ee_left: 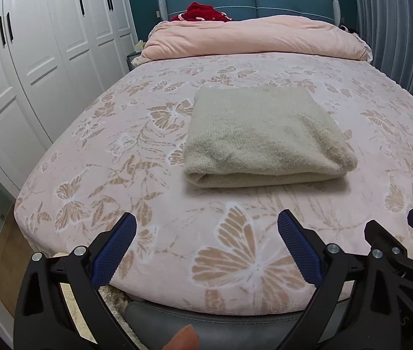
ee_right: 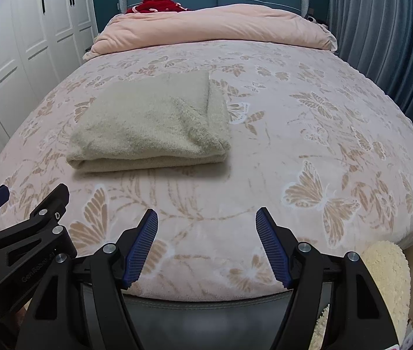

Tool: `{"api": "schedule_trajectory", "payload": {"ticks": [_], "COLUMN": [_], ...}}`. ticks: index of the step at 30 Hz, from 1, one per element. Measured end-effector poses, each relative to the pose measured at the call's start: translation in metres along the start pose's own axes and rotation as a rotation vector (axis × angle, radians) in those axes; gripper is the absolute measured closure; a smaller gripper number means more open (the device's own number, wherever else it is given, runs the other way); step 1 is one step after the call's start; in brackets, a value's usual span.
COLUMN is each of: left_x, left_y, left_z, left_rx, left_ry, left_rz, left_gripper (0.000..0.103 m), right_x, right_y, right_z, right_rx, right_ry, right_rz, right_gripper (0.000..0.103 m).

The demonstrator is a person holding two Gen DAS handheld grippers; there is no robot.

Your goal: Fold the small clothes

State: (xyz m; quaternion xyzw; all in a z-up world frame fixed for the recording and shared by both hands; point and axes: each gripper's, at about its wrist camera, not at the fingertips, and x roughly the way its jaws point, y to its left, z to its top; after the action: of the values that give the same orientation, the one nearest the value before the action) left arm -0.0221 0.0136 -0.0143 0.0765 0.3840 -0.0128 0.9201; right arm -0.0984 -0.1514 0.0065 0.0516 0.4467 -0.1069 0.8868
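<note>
On the butterfly-print bedspread a beige knit garment lies folded into a neat rectangle, well short of the pink duvet at the headboard. Left gripper hangs over the bed's foot, jaws spread wide, holding nothing. Right gripper alongside, likewise agape and clear of the garment.

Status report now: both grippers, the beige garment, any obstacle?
Left gripper open, empty. Right gripper open, empty. Beige knitted garment folded, flat on pink butterfly-print bedspread, untouched by either. Nothing between grippers and garment.
</note>
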Motion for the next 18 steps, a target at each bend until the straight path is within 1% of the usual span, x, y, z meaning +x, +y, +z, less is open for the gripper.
{"api": "schedule_trajectory", "payload": {"ticks": [13, 18], "left_x": [-0.0014, 0.0029], "left_y": [0.0006, 0.0009], "left_z": [0.0013, 0.0018], "left_rx": [0.004, 0.001], "left_ry": [0.005, 0.026], "left_rz": [-0.005, -0.010], "left_gripper": [0.011, 0.010], "right_x": [0.0007, 0.0017], "right_y": [-0.0011, -0.0015], "right_z": [-0.0005, -0.0020], "right_rx": [0.003, 0.006], "right_ry": [0.003, 0.009], "right_rz": [0.001, -0.001], "right_gripper": [0.035, 0.035]}}
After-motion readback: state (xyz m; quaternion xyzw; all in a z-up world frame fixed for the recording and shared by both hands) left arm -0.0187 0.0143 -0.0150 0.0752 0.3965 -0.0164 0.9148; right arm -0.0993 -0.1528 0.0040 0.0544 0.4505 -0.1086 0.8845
